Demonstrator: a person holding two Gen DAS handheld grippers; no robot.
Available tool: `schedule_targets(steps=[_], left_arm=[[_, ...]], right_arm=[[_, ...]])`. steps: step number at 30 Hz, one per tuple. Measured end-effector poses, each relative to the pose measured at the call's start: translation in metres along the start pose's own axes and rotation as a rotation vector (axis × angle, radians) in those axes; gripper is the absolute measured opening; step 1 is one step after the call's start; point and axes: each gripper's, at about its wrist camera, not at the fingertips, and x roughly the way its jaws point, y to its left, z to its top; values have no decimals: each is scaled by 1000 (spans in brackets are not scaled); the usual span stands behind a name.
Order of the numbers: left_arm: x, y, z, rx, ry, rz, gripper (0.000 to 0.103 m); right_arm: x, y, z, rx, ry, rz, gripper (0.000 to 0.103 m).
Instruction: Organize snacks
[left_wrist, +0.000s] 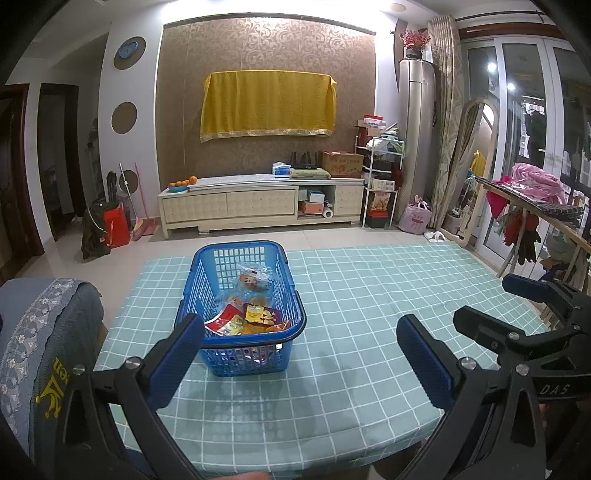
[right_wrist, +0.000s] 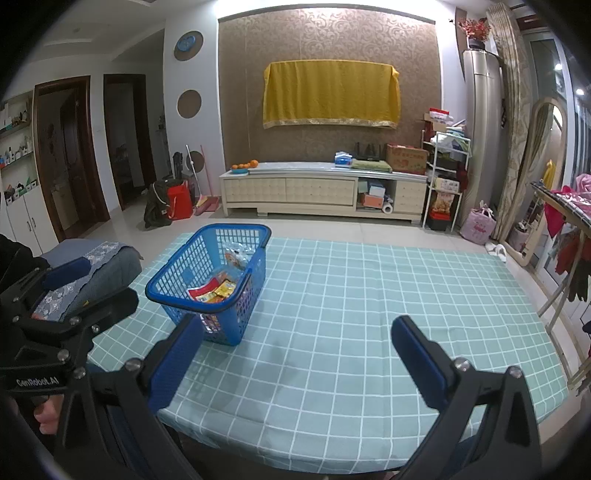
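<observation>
Hovering over the near edge of the table (left_wrist: 369, 295), both grippers hold nothing. The left gripper (left_wrist: 299, 343) has its jaws spread wide, with the basket (left_wrist: 295, 321) just beyond its left finger; the right gripper (right_wrist: 295, 350) is equally wide, to the right of the basket and nearer the viewer. The snacks (left_wrist: 251, 317) lie heaped inside the basket: red, yellow and orange packets at its near end, a clear bag (left_wrist: 255, 275) toward its far end. No packet lies on the cloth around the basket, so the step looks like the very start of sorting, or its end; I cannot tell which. If starting, the next move calls for lowering one gripper over the basket's near rim and closing on a single top packet without snagging its neighbours.
</observation>
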Motion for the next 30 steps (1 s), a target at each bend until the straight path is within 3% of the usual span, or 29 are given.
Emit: schedule_targets(steps=[30], left_arm=[[-1, 2, 0, 4, 4, -16, 103]], right_arm=[[0, -1, -2, 5, 5, -4, 103]])
